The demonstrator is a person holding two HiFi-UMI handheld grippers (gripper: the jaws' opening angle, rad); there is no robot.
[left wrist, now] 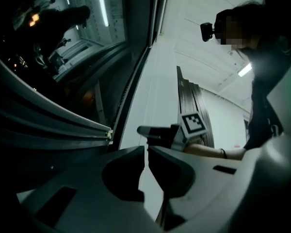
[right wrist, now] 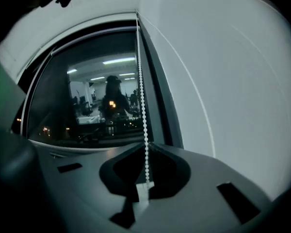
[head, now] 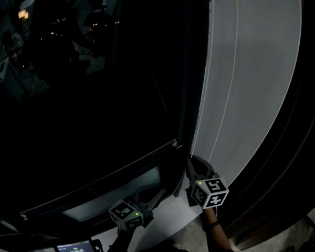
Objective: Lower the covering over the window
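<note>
The dark window (head: 84, 88) fills the left of the head view, and its glass reflects a lit room. A ribbed rail (head: 94, 185) with an end cap (left wrist: 108, 133) runs along its lower edge; whether it belongs to the covering or to the frame I cannot tell. A white bead chain (head: 199, 109) hangs down the white wall beside the window. My right gripper (head: 190, 159) is shut on this chain (right wrist: 141, 91), whose white connector (right wrist: 144, 192) hangs behind the jaw tips (right wrist: 146, 146). My left gripper (head: 164, 188) is lower and to the left, shut (left wrist: 146, 149), with nothing seen between its jaws.
A second strand of the chain (head: 223, 109) runs down the white wall (head: 262, 62) to the right of the held one. A dark frame strip (head: 304, 119) borders the wall at far right. In the left gripper view my right gripper (left wrist: 140, 130) and forearm (left wrist: 208, 151) reach across.
</note>
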